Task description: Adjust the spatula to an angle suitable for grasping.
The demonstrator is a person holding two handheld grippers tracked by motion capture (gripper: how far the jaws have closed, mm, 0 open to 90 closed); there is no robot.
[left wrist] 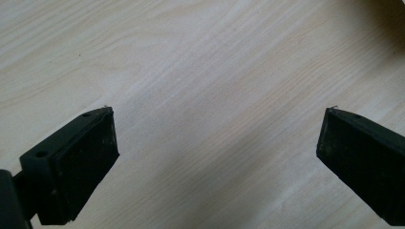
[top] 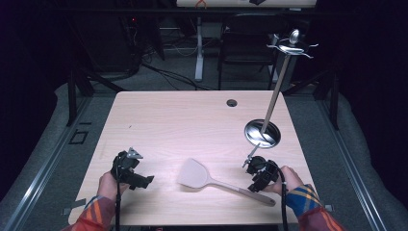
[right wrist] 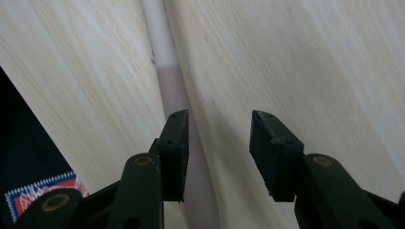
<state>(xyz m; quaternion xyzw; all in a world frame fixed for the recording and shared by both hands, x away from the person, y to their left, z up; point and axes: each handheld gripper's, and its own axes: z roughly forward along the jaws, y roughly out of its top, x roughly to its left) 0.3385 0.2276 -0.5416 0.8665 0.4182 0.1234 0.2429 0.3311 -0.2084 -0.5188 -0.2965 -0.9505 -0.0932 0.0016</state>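
A pale spatula (top: pixel 211 180) lies flat on the light wooden table (top: pixel 192 120), toward the edge nearest the person, and everything else is placed here from it. Its broad blade points to the left and slightly away from the person; its handle runs to the right and toward the near edge.

The right gripper (top: pixel 262 175) sits at the handle's far right end, held in the person's right hand (top: pixel 288 180). In the right gripper view the jaws stand partly apart, with a clear gap between them and nothing clamped. The handle (right wrist: pixel 174 95) runs up the picture just beside the left jaw and passes under it rather than through the gap; whether that jaw touches the handle is hard to tell from this angle. A patterned sleeve (right wrist: pixel 40 193) shows at the lower left of that view, past the table edge.

The left gripper (top: pixel 132 171) rests to the left of the spatula's blade, well apart from it, in the person's left hand (top: pixel 109 185). In the left gripper view its jaws are spread wide over bare wood, with nothing between them.

Beyond the spatula's handle, farther from the person, a shiny round metal base (top: pixel 262 133) stands on the table. A thin rod (top: pixel 276 91) rises from it at a lean, topped with small hooks.
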